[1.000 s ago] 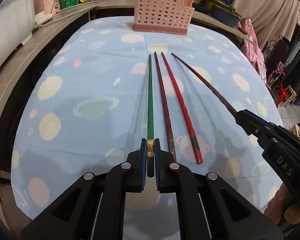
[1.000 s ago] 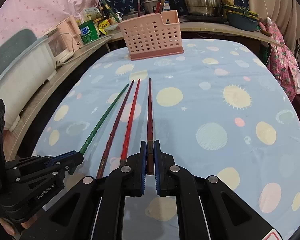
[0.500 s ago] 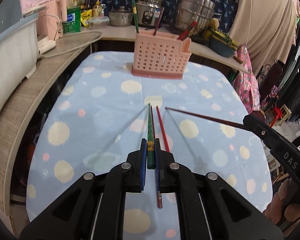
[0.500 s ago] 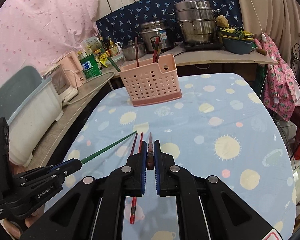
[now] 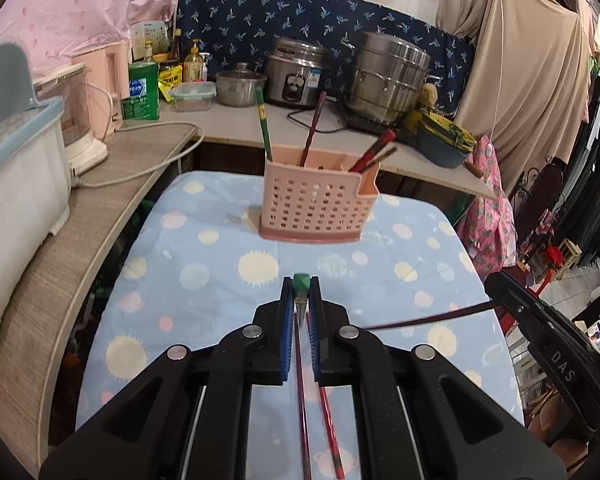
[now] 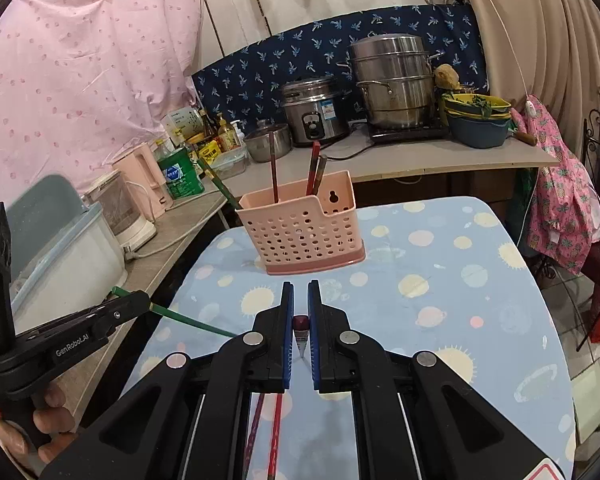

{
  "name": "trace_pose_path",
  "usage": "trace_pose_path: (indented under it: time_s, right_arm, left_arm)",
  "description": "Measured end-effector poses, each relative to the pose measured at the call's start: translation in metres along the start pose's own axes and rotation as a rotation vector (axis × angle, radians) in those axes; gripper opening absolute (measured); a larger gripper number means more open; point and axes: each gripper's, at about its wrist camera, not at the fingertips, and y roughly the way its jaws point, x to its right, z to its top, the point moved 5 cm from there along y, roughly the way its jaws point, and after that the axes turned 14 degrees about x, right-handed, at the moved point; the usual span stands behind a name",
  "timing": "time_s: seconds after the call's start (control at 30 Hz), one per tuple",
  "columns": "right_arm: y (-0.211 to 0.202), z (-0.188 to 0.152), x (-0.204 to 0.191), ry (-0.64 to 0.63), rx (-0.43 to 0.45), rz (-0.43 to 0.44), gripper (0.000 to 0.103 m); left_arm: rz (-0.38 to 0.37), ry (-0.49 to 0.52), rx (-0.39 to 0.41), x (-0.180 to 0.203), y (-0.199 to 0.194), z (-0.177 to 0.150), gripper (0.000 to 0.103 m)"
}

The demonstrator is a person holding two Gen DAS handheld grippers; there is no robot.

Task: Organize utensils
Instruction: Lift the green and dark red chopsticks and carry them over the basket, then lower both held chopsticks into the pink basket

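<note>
My left gripper (image 5: 301, 280) is shut on a green chopstick (image 5: 301, 285), seen end-on between the pads, raised above the spotted blue tablecloth (image 5: 204, 304). In the right wrist view that gripper (image 6: 142, 302) sits at the left with the green chopstick (image 6: 192, 322) slanting out of it. My right gripper (image 6: 301, 286) is shut on a dark red chopstick (image 6: 301, 326); the left wrist view shows this gripper (image 5: 500, 288) and its chopstick (image 5: 428, 319). Two red chopsticks (image 5: 328, 420) lie on the cloth under both grippers. Ahead stands a pink perforated basket (image 5: 320, 204) with several chopsticks upright in it.
Behind the table runs a counter (image 5: 228, 120) with a rice cooker (image 5: 296, 74), a steel steamer pot (image 5: 392, 76), bottles and bowls. A white bin (image 5: 16, 168) and pink kettle (image 5: 108, 76) line the left ledge. Clothes hang at the right past the table's edge.
Both grippers have risen off the table, each lifting its chopstick, and tilted up so the basket and counter fill the view. The two red chopsticks stayed on the cloth.
</note>
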Motion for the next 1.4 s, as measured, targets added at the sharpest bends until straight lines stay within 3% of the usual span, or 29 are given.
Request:
trace_pose_path:
  time_s: [0.4,0.73,0.97,1.17,1.4]
  right_arm:
    - [0.021,0.069,-0.001,0.029,0.118,0.019,0.007]
    - [0.045,0.156,-0.007,0.071,0.267,0.037,0.007]
    - [0.076,0.206,-0.013,0.094,0.339,0.036,0.007]
    - [0.113,0.221,-0.012,0.098,0.353,0.023,0.007]
    - [0.164,0.194,0.003,0.11,0.282,-0.009,0.007]
  left_arm:
    - [0.009,-0.014,0.081,0.001,0.023,0.07,0.007]
    - [0.027,-0.022,0.246,0.011,0.035,0.166,0.007]
    - [0.053,-0.032,0.317,0.009,0.056,0.209,0.007]
    - [0.081,-0.026,0.313,0.002,0.086,0.222,0.007]
    - [0.09,-0.025,0.246,-0.007,0.127,0.2,0.007]
